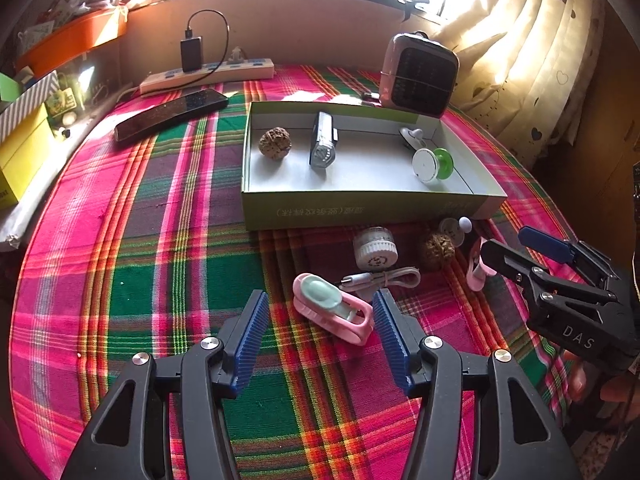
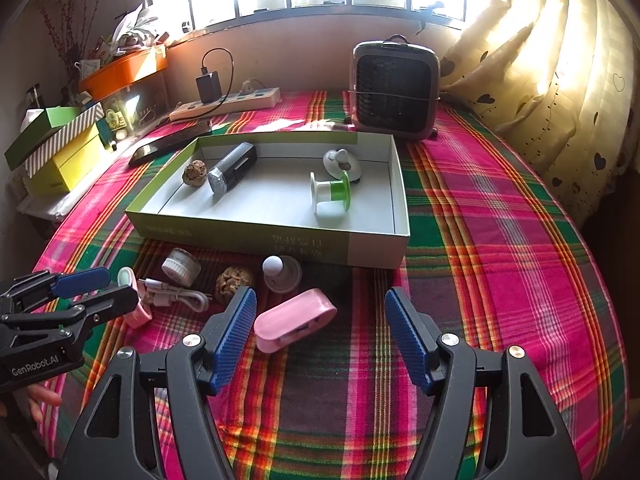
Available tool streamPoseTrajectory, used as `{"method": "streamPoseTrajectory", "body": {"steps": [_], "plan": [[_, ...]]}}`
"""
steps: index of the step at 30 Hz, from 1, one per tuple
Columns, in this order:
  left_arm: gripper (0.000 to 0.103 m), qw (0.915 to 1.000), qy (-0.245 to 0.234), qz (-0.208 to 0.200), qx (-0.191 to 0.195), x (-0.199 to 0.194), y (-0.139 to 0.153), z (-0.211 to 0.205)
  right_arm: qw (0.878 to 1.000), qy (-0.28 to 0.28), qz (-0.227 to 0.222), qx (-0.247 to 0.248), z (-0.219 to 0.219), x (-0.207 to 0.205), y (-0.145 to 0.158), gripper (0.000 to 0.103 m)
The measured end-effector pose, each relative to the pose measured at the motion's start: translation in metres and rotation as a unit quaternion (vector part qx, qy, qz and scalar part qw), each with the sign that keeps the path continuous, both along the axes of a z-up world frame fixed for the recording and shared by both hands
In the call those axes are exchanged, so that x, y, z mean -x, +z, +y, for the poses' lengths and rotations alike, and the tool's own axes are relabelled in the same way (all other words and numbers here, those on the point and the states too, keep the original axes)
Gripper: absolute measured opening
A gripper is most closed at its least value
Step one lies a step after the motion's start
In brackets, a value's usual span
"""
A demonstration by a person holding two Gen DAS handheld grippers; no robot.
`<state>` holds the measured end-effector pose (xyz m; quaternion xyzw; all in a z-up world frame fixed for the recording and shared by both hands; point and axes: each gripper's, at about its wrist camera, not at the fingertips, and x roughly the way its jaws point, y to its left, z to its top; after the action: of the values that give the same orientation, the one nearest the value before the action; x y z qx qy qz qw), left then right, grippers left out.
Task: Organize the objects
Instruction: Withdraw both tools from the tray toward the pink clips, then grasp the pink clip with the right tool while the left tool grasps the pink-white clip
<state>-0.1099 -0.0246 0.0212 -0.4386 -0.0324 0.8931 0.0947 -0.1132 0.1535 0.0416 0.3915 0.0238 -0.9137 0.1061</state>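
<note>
Both tongs open, gripping nothing: left tongs (image 1: 320, 320) near-straddle pink clip (image 1: 334, 308), long axis near-right to far-left; right tongs (image 2: 320, 312) nearer second pink clip (image 2: 294, 318), lying crosswise.

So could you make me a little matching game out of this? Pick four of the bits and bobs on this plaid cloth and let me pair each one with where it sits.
Things:
1. green and white spool
2. white cable
3. power strip
4. phone

Places:
A. at the back, by the wall under the window
B. inside the open box
C. on the cloth beside the box, on its left
D. on the cloth in front of the box

Pairs: 1-B, 2-D, 3-A, 4-C
</note>
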Motion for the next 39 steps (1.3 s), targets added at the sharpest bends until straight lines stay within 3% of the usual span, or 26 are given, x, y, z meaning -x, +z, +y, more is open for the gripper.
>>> {"method": "streamPoseTrajectory", "body": {"steps": [10,27,35,39], "plan": [[0.054,0.9999,0.010,-0.009,0.010,0.001,-0.006,0.003,1.000,0.004,-0.016,-0.017,-0.012,0.003,-0.009,0.068],[0.054,0.9991,0.027,-0.018,0.027,-0.007,-0.009,-0.025,0.998,-0.030,-0.029,-0.046,0.006,-0.002,-0.013,0.068],[0.054,0.9993,0.032,-0.018,0.003,-0.007,-0.009,-0.031,0.998,-0.020,-0.038,-0.045,0.000,0.002,-0.017,0.068],[0.054,0.9992,0.030,-0.010,0.026,0.001,-0.011,-0.026,0.998,-0.017,-0.042,-0.048,-0.004,0.006,-0.020,0.068]]}}
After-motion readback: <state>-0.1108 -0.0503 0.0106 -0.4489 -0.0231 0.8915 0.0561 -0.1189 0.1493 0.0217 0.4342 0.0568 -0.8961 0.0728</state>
